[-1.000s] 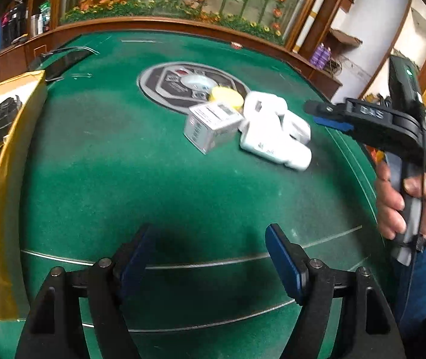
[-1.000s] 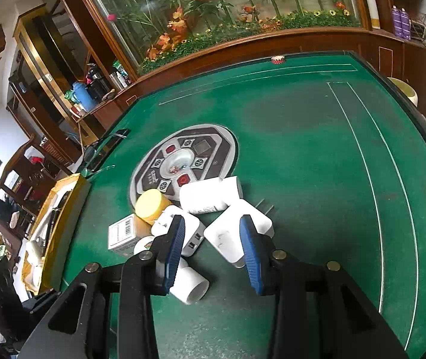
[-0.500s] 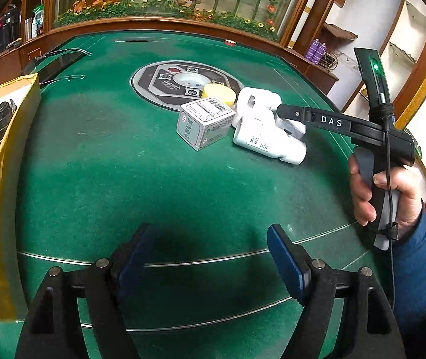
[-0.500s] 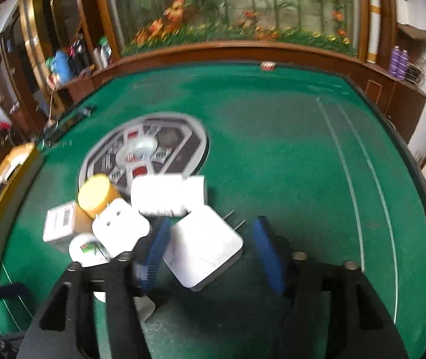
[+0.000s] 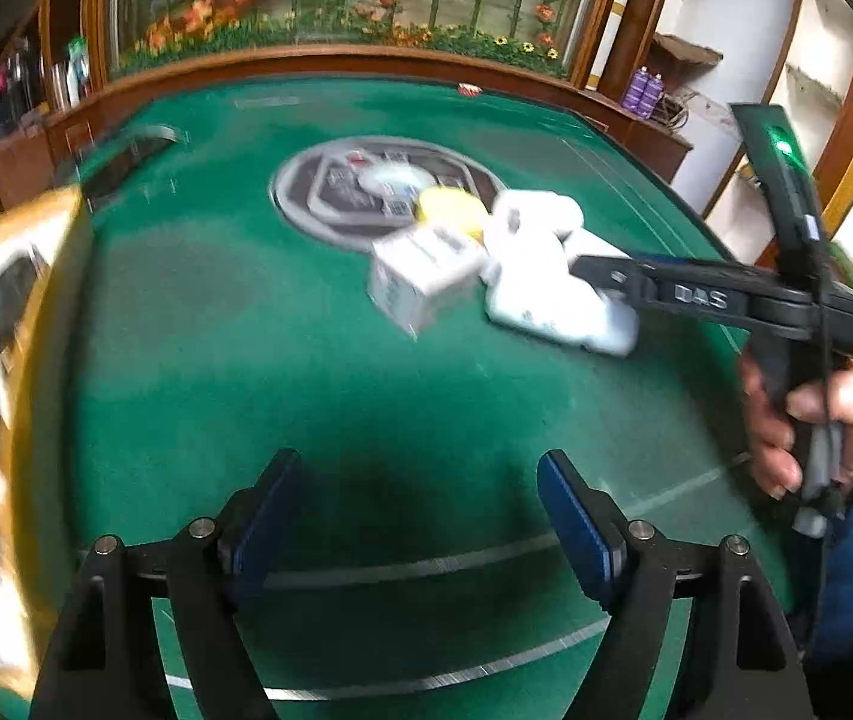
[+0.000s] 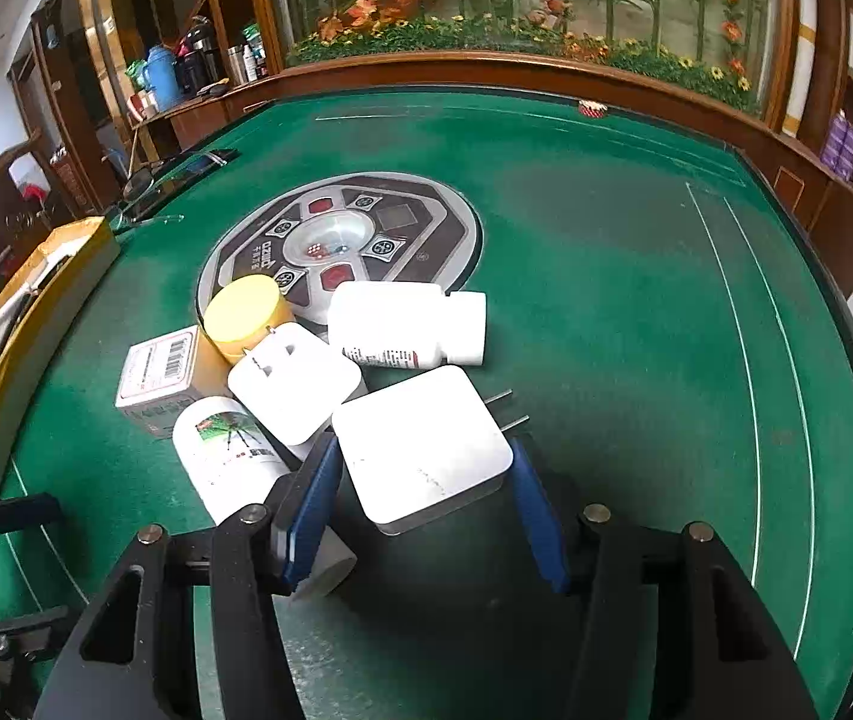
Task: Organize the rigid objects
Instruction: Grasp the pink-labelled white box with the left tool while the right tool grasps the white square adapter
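Note:
A white square charger (image 6: 426,444) with two prongs lies on the green table, between the jaws of my right gripper (image 6: 423,516). Those jaws are closing; the blue pads (image 6: 312,510) stand right at the charger's sides, and no firm press shows. Left of it are a white socket adapter (image 6: 291,381), a labelled white bottle (image 6: 231,456), a barcoded white box (image 6: 156,369), a yellow-capped jar (image 6: 243,315) and another white bottle (image 6: 402,324). My left gripper (image 5: 417,516) hangs open and empty over bare felt. Its view shows the pile (image 5: 546,294) and a hand (image 5: 816,414) holding the right gripper.
A yellow-edged cardboard box (image 6: 48,300) holding items stands at the table's left edge. A round control panel (image 6: 342,240) sits in the table's middle, spectacles (image 6: 144,192) lie at the far left, and a wooden rim (image 6: 486,69) runs around the table.
The right gripper's jaws have spread wider than a second ago and come down around the charger, and the gripper has rolled. The left gripper's view has shifted slightly and is blurred.

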